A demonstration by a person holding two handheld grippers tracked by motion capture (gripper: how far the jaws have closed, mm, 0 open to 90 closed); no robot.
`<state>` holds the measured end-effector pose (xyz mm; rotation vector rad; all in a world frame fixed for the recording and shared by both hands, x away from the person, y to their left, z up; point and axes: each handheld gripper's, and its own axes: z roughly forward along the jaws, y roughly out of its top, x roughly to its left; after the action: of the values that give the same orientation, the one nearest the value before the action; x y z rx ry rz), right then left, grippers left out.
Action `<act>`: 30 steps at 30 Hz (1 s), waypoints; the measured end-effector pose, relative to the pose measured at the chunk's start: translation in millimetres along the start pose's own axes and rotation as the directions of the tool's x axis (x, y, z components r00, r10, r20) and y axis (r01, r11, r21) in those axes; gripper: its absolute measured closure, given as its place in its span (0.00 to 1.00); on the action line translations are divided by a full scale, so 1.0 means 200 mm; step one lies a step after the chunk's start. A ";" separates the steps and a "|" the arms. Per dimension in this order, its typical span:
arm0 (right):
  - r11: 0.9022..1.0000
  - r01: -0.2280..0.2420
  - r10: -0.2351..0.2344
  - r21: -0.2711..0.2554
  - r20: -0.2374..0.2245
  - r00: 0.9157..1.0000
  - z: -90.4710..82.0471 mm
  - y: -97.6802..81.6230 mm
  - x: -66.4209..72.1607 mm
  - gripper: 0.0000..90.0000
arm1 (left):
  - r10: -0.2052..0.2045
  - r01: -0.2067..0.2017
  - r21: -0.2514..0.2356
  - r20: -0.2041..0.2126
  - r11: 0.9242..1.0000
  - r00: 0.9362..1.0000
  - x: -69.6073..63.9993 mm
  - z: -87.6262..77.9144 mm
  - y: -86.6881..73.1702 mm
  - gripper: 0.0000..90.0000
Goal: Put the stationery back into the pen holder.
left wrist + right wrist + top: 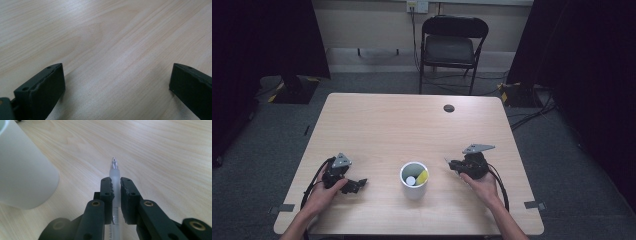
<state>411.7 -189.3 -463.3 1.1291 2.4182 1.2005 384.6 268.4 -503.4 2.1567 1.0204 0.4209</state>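
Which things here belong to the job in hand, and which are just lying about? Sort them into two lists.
Part of the job:
- clear pen, clamped in the right gripper
- white cup, already holding a yellow item and a white item
- left gripper, jaws open over bare table

Just lying about:
- black folding chair behind the table
- round dark cable hole near the far edge

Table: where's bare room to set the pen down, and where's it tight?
The far half of the table is bare from the cup back to the grommet hole. The near strip in front of the cup is also free. It is tight beside the cup, between the left gripper and the right gripper holding the pen.
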 end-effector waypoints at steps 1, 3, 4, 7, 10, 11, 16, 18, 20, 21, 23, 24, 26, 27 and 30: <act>1.000 -0.002 0.002 -0.016 -0.002 1.000 -0.01 0.00 0.00 0.90 | 0.000 0.000 0.001 0.000 1.000 1.000 0.00 0.00 0.00 0.00; 0.999 -0.008 0.007 -0.044 -0.010 1.000 -0.02 0.01 0.00 0.90 | -0.001 0.001 0.000 0.000 1.000 1.000 0.00 0.00 0.00 0.00; 0.998 -0.010 0.009 -0.058 -0.013 1.000 -0.02 0.01 0.00 0.90 | 0.000 0.000 0.000 0.000 1.000 1.000 0.00 0.00 0.00 0.00; 0.995 -0.028 0.025 -0.095 -0.031 0.999 -0.04 0.02 0.01 0.90 | 0.000 0.000 0.000 0.000 1.000 1.000 0.00 0.00 0.00 0.00; 0.991 -0.036 0.030 -0.126 -0.049 0.998 -0.05 0.03 0.02 0.90 | 0.000 0.000 0.001 0.000 1.000 1.000 0.00 0.00 0.00 0.00; 0.989 -0.041 0.033 -0.139 -0.057 0.998 -0.06 0.04 0.02 0.90 | 0.000 0.000 0.000 0.000 1.000 1.000 0.00 0.00 0.00 0.00; 0.979 -0.044 0.024 -0.199 -0.101 0.995 -0.09 0.08 0.05 0.90 | -0.001 0.001 0.000 0.000 1.000 1.000 0.00 0.00 0.00 0.00; 0.975 -0.032 0.008 -0.218 -0.112 0.994 -0.10 0.09 0.07 0.90 | 0.004 -0.004 0.001 -0.003 1.000 1.000 0.00 0.00 0.00 0.00; 0.974 -0.027 0.000 -0.225 -0.119 0.993 -0.11 0.10 0.08 0.90 | 0.004 -0.004 0.001 -0.002 1.000 1.000 0.00 0.00 0.00 0.00; 0.972 -0.030 0.000 -0.233 -0.127 0.992 -0.11 0.10 0.09 0.90 | 0.004 -0.004 0.001 -0.002 1.000 1.000 0.00 0.00 0.00 0.00; 0.969 -0.038 0.004 -0.245 -0.137 0.991 -0.12 0.11 0.09 0.90 | 0.004 -0.004 0.001 -0.002 1.000 1.000 0.00 0.00 0.00 0.00; 0.967 -0.036 0.001 -0.250 -0.140 0.990 -0.11 0.12 0.10 0.90 | 0.005 -0.005 0.002 -0.002 1.000 1.000 0.00 0.00 0.00 0.00; 0.966 -0.031 -0.006 -0.255 -0.141 0.990 -0.11 0.12 0.10 0.90 | 0.004 -0.004 0.002 -0.002 1.000 1.000 0.00 0.00 0.00 0.00; 0.965 -0.029 -0.009 -0.261 -0.144 0.990 -0.12 0.13 0.11 0.90 | 0.004 -0.004 0.001 -0.002 1.000 1.000 0.00 0.00 0.00 0.00; 0.958 -0.032 -0.013 -0.286 -0.155 0.988 -0.13 0.14 0.12 0.90 | 0.005 -0.005 0.002 -0.002 1.000 1.000 0.00 0.00 0.00 0.00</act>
<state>398.8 -176.6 -422.1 0.9924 2.2456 1.6360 385.1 268.6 -503.2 2.1610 1.0173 0.4244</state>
